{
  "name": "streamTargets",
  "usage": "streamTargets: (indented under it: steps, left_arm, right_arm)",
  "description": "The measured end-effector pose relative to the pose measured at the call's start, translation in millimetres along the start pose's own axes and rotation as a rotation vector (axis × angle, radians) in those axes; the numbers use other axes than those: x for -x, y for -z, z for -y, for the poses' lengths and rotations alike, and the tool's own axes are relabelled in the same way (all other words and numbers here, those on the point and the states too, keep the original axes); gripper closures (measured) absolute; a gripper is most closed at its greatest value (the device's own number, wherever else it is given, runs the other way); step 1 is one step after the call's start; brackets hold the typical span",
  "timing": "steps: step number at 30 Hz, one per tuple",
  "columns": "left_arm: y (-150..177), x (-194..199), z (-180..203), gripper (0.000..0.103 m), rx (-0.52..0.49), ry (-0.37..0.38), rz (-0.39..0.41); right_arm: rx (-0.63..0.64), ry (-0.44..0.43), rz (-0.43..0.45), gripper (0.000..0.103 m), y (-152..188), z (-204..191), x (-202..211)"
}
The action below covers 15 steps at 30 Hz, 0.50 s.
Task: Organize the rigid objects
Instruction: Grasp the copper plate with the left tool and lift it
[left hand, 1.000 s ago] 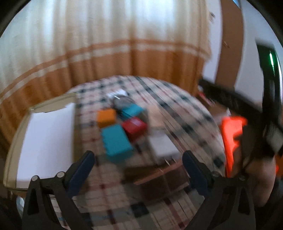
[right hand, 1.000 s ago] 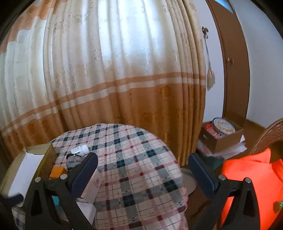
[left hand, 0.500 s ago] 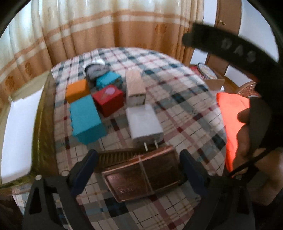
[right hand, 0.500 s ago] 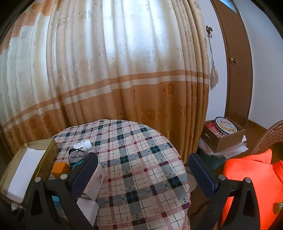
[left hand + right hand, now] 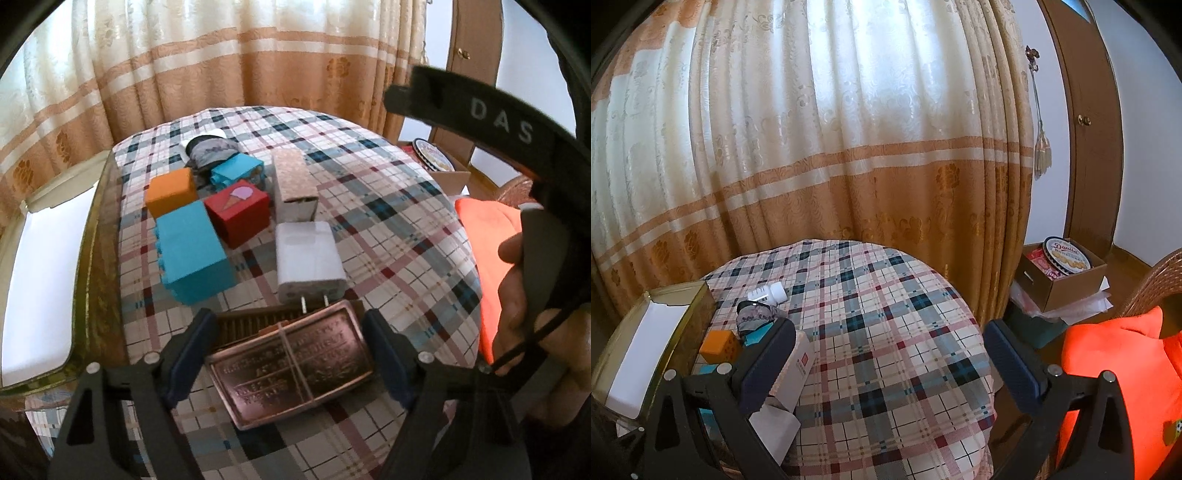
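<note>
A copper-coloured metal case (image 5: 291, 354) with a rubber band round it lies flat on the checked tablecloth (image 5: 388, 229). My left gripper (image 5: 288, 317) straddles it, jaws closing, the blue pads (image 5: 192, 347) right at its short sides without a visible squeeze. Beyond it lie a white charger plug (image 5: 308, 258), a large teal box (image 5: 192, 251), a red ice-cream box (image 5: 238, 212), an orange box (image 5: 170, 192), a small teal box (image 5: 236, 171) and a patterned beige box (image 5: 295, 184). My right gripper (image 5: 890, 354) hangs open over the cloth, nothing between its fingers.
A gold tin tray (image 5: 92, 258) with a white liner stands at the table's left edge. A dark pouch (image 5: 210, 151) and a white bottle (image 5: 768, 293) lie at the back. An orange cloth (image 5: 1108, 354) drapes a wicker chair at right; a cardboard box (image 5: 1071, 284) sits on the floor.
My left gripper has tipped down and sunk over the copper case, and its jaws have narrowed around it. The right gripper has barely shifted.
</note>
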<state>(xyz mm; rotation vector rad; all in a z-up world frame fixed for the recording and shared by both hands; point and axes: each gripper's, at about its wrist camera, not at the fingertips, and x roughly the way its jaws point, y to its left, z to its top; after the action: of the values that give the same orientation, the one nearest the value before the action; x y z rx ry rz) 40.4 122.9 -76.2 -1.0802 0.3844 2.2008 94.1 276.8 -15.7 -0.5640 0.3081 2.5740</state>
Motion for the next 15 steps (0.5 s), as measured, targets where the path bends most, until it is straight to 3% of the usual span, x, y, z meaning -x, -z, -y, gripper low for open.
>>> streamTargets:
  steps: [5, 15]
  left_arm:
    - [-2, 9, -2, 0.021, 0.01, -0.014, 0.034]
    - [-12, 55, -21, 0.021, 0.037, -0.048, 0.212]
  right_arm:
    - [0.0, -0.001, -0.001, 0.0, 0, -1, 0]
    - [0.006, -0.02, -0.009, 0.0, 3, -1, -1]
